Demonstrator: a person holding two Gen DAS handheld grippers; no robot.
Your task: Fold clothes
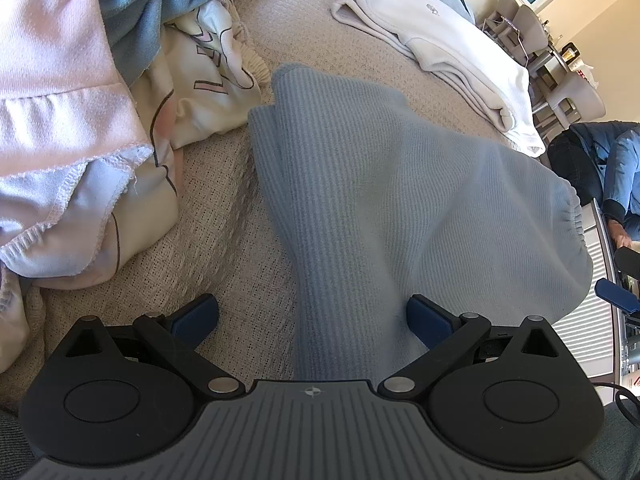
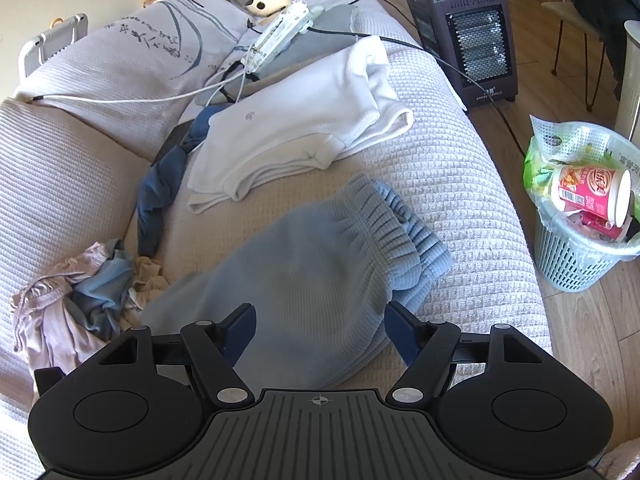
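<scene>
Light blue ribbed trousers lie on the beige sofa cover, with the elastic waistband toward the sofa's front edge. My left gripper is open, its blue pads wide apart just above one end of the trousers. My right gripper is open too, its pads on either side of the trousers' near part, not closed on the cloth. A folded white garment lies beyond the trousers and also shows in the left wrist view.
A heap of unfolded clothes, pink, blue and cream, lies at the left; it shows in the right wrist view. A dark blue cloth, power strip with cables, heater and bin stand around.
</scene>
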